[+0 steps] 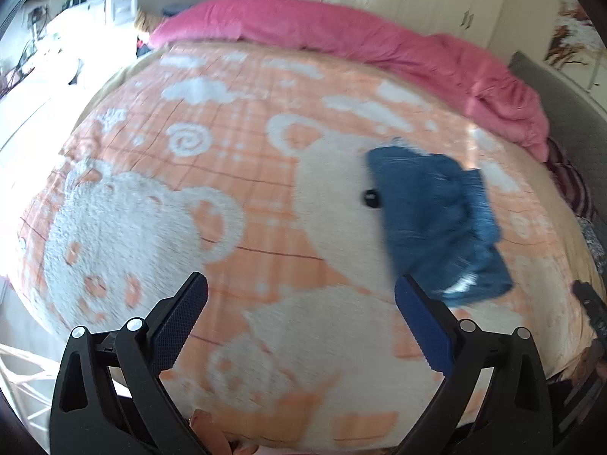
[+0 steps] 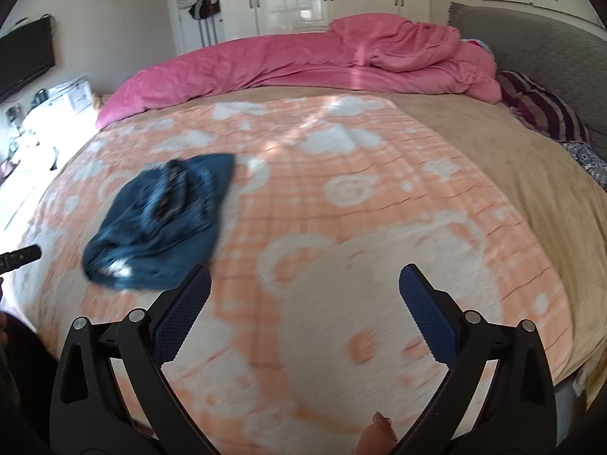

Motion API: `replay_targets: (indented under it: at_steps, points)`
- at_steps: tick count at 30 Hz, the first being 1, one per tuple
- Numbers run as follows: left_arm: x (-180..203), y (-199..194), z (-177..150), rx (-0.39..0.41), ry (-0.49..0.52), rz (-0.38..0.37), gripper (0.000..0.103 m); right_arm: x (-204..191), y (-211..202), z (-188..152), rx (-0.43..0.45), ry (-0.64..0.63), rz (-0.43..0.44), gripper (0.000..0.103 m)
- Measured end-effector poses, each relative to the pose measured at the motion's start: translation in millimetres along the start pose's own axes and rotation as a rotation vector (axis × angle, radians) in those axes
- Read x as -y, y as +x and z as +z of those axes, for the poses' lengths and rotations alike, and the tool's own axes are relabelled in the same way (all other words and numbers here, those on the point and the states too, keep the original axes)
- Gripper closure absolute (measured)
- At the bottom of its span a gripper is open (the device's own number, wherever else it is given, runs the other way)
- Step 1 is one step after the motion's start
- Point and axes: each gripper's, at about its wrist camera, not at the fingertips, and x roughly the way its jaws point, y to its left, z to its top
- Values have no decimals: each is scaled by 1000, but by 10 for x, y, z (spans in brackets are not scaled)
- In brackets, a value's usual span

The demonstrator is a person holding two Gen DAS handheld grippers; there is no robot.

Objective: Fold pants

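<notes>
Left wrist view, from its left side across: a bright desk area [image 1: 57, 38] lies beyond the bed's left edge, then the orange-and-white bear blanket [image 1: 227, 197] spreads wide and bare under the left gripper [image 1: 301, 292], whose jaws stand wide apart and hold nothing. Just beyond the right fingertip lie the pants [image 1: 436, 220], a bunched blue denim heap on the blanket, blurred, with a pale patch near their closer end. A rolled pink duvet [image 1: 341, 34] runs along the far edge, and a grey headboard [image 1: 550, 87] closes the right side.

Right wrist view, again from the left: a dark television [image 2: 26, 57] hangs on the wall, a tip of the other gripper pokes in at the left edge, and the pants [image 2: 159, 227] sit left of centre, just beyond the left finger of the right gripper [image 2: 305, 284]. Its jaws are also spread wide and empty over open blanket [image 2: 379, 227]. Further right a tan sheet [image 2: 512, 174] reaches the bed's edge, with striped pillows [image 2: 542, 110] beside the headboard [image 2: 531, 45].

No writing or labels can be read in either view.
</notes>
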Motion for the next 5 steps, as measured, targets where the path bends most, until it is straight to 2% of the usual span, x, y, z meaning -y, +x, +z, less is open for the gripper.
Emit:
replay_targets:
  at_steps: [1,2,4,5]
  points:
    - [-181,165,198,-55,-20,69,5,223,86,152,4,12,-61,9]
    - [-336,296,356,-76,-28,131,5,435,211,281,-9,14,-120,9]
    - [-685,562,685,-70,-58,270,5,914,560,483,-71,45,-210,9]
    - [-800,690,813,-69,-58,296,5,1169,751,542,-114,93,-232,9]
